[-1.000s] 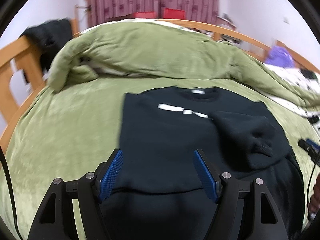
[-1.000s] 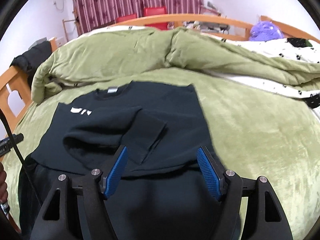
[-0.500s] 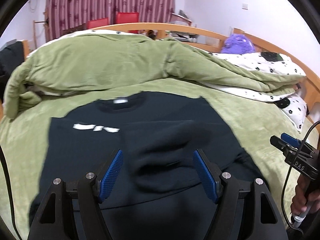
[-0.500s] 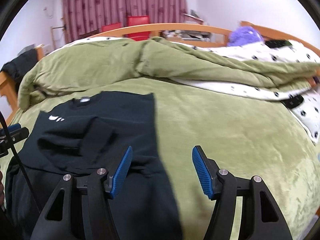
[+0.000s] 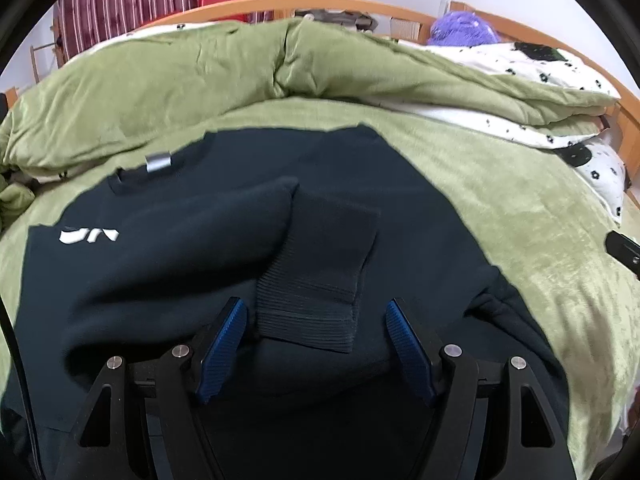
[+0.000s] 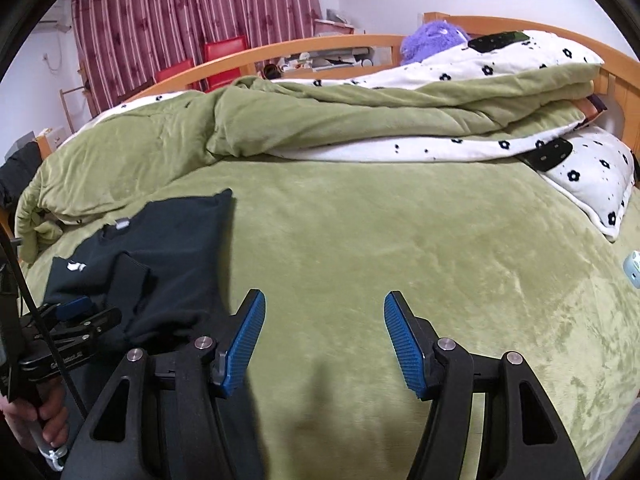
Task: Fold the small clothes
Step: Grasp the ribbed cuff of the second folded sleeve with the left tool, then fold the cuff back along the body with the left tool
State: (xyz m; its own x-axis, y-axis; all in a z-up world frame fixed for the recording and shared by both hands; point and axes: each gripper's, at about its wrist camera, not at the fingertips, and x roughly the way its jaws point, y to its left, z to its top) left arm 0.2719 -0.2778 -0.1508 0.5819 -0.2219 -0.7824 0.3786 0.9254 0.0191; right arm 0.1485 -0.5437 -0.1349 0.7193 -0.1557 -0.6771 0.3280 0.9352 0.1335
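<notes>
The dark sweatshirt (image 5: 168, 272) lies flat on the green bedspread (image 6: 400, 248), 1 ribbed cuff (image 5: 312, 312) between the empty, parted left gripper (image 5: 314, 344). Right gripper (image 6: 324, 336), jaws just narrowed yet apart, holds nothing over bare bedspread.

Looked like a bedroom at someone's home: a wooden-framed bed (image 6: 500, 26) with a rumpled green duvet (image 6: 320, 120), flowered pillow (image 6: 592, 176), purple plush toy (image 6: 432, 38) and maroon curtains (image 6: 192, 28) behind.
</notes>
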